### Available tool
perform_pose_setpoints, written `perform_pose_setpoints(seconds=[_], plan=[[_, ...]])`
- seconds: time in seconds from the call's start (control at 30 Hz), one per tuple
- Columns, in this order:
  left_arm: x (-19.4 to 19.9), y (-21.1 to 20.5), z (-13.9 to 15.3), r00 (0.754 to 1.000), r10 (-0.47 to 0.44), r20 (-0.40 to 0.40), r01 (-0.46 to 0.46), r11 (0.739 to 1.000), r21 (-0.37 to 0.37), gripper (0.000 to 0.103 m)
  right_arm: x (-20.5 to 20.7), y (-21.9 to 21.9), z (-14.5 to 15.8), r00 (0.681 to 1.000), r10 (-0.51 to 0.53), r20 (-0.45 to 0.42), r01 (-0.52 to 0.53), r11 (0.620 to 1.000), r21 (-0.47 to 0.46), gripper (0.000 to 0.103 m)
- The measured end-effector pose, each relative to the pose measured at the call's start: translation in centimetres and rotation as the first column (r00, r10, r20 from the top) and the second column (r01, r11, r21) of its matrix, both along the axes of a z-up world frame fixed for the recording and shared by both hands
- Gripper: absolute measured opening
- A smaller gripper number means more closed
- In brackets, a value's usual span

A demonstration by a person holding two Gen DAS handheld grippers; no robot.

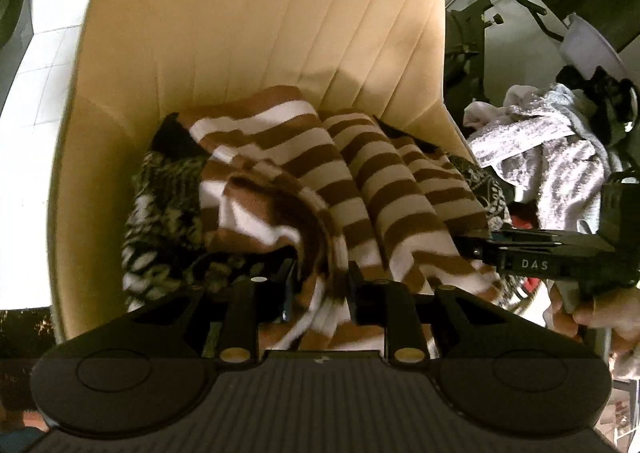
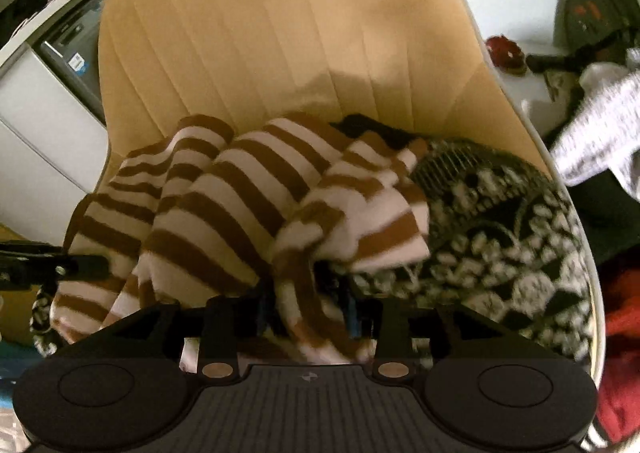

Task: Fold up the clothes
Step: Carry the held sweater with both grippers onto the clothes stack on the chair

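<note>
Left gripper (image 1: 320, 285) and right gripper (image 2: 308, 309): jaws of each part-spread astride a fold of the striped garment (image 1: 360, 181); whether the pads pinch cannot be told. The garment runs from lower centre up onto the tan chair (image 1: 248, 25), over a patterned cloth (image 2: 500, 229).

Warm dim light, motion blur on cloth, fisheye-bent edges.
</note>
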State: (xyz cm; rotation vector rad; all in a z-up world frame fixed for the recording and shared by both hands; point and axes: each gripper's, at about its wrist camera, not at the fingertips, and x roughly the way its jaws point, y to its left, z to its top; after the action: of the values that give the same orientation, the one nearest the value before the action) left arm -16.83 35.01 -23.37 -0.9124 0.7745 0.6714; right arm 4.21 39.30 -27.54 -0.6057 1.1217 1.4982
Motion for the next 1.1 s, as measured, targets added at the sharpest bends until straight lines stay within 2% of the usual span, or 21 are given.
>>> perform_pose_setpoints(seconds=[0.17,0.3,0.37,0.43,0.5,0.63,0.83,0.97,1.1], plan=[[-0.8,-0.5,-0.7,0.999,0.028,-0.019,-0.029,0.999,-0.023,0.026,0.9,-0.5,-0.4,0.996,-0.074,-0.053,0.073,0.997,-0.015,0.032],[-1.0,-0.5,-1.1,0.998,0.066,-0.014,-0.066,0.997,-0.05,0.026,0.9,-0.2,0.1,0.994,-0.097,-0.056,0.096,0.995,-0.016,0.024],[-0.8,-0.5,-1.1,0.998,0.058,-0.023,-0.059,0.997,-0.042,0.025,0.6,-0.3,0.3,0.996,-0.076,-0.039,0.076,0.997,-0.009,0.022],[-0.5,-0.6,-0.8,0.998,0.032,-0.045,-0.033,0.999,-0.014,0.012,0.5,-0.2,0.6,0.998,-0.052,-0.024,0.052,0.999,-0.005,0.018],[-0.6,-0.7,-0.1,0.999,0.017,-0.052,-0.017,1.0,0.01,0.009,0.5,-0.1,1.2,1.0,-0.029,-0.005,0.029,1.0,0.005,0.015],[-2.2,-0.6,1.3,0.997,0.067,-0.035,-0.066,0.998,0.015,0.008,1.0,0.2,3.2,0.998,0.013,0.06,-0.017,0.998,0.062,0.012],[-6.2,-1.2,1.6,0.989,0.151,-0.011,-0.151,0.988,-0.036,0.008,5.2,-0.7,5.5,0.994,-0.044,0.103,0.033,0.994,0.104,0.01],[-7.5,-1.5,0.6,0.981,0.192,-0.02,-0.193,0.979,-0.06,0.008,6.9,-1.7,3.6,0.989,-0.078,0.122,0.074,0.997,0.039,0.01],[-7.1,-1.0,0.5,0.984,0.175,-0.041,-0.177,0.983,-0.056,0.009,6.4,-2.5,1.2,0.987,-0.096,0.131,0.099,0.995,-0.015,0.011]])
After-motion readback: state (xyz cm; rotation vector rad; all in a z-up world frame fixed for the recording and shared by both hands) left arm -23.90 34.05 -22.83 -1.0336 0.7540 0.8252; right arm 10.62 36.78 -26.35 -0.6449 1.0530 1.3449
